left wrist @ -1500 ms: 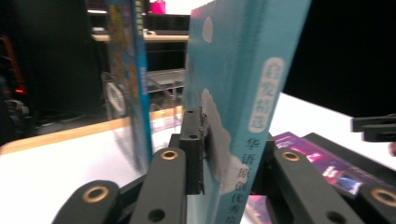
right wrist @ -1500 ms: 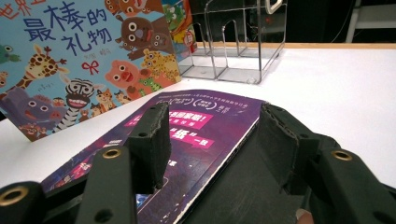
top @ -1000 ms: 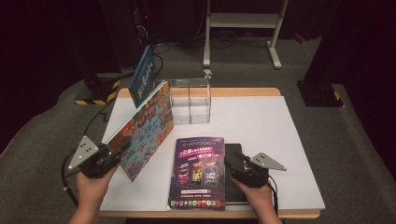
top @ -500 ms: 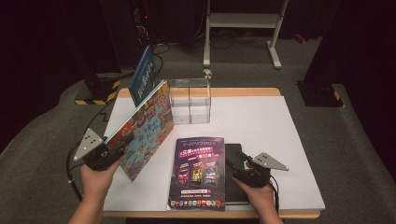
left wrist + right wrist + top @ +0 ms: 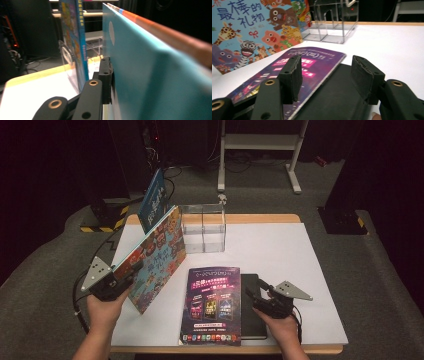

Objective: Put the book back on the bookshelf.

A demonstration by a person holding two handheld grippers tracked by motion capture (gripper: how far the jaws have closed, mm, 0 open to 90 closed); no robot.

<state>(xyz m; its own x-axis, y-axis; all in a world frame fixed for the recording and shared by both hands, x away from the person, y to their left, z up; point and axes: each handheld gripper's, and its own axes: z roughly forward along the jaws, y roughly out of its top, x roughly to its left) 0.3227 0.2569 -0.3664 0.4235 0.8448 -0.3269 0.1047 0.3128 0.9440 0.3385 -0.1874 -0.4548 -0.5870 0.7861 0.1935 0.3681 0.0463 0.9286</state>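
At lower left of the high view, the left gripper (image 5: pixel 121 281) is clamping the picture book (image 5: pixel 152 257), its jaws just closing, tilting it upright. At lower right, the right gripper (image 5: pixel 257 296) is hovering half-open over the notebook (image 5: pixel 252 307). Next likely: slotting the book into the clear rack (image 5: pixel 202 227) beyond.

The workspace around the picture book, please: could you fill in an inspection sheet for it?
Surface: white sheet on a wood-edged table.
Job's things: animal picture book held tilted on its lower edge; clear divided holder behind it, a blue book standing at its left.
Clutter: purple magazine lying partly over a black notebook.
Tongs: left tongs clamped on the picture book, having just closed further; right tongs open above the notebook.
Cables: one trailing from each tool; more on the floor behind.
Surroundings: grey carpet, white stand, dark background.
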